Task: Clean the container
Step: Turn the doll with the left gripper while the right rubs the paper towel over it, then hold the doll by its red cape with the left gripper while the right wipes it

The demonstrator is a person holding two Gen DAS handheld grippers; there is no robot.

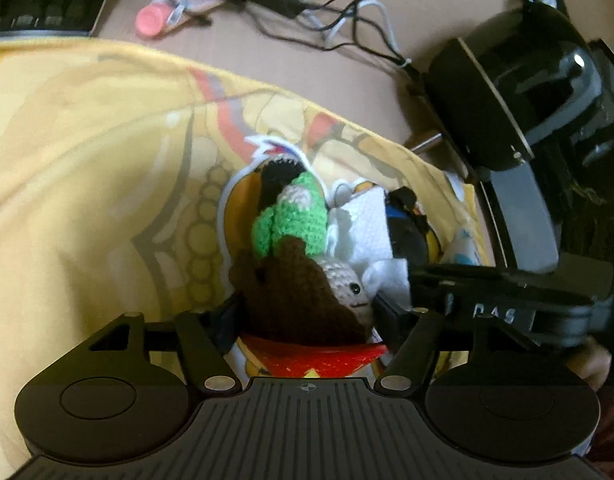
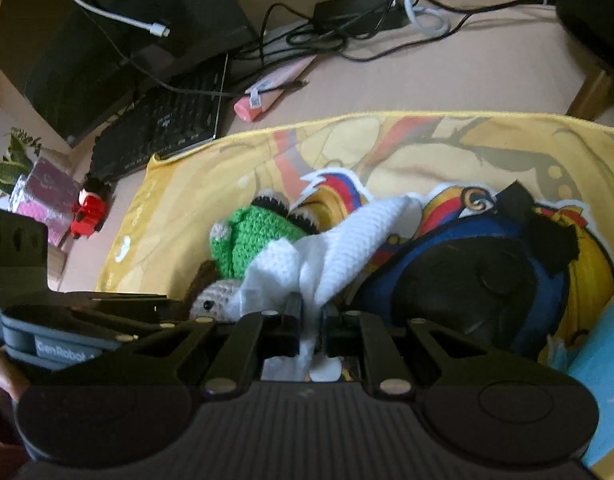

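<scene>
Container cannot be told for certain in either view, so its place cannot be given; what lies nearest is a crocheted yarn doll with brown hair, a pale face and a green body [image 1: 295, 256], stretched out on a yellow cloth mat printed with cartoon figures [image 1: 87, 160]. The left gripper [image 1: 307, 316] has its tongs set on either side of the doll's brown head and appears clamped on it, with the doll's body pointing away from the camera. The right gripper [image 2: 311, 336] has its tongs drawn nearly together, pinching a crumpled white paper tissue [image 2: 307, 256], which drapes over the doll's face and green torso and touches both. From the left wrist view the right tool enters from the right, its tips just beside the doll's face, and the tissue bunches between the two. Right of the tissue, a dark rounded patch lies over a blue part of the mat's print; whether it is an object or a shadow I cannot tell. Beyond the mat's far edge, on a tan desk [image 2: 467, 80], rest a pink cylindrical tube with a clear cap [image 2: 255, 104], a black keyboard [image 2: 163, 132], a small red toy figure [image 2: 89, 212], tangled black and white cables [image 2: 387, 28] and a black monitor [image 2: 107, 40].
</scene>
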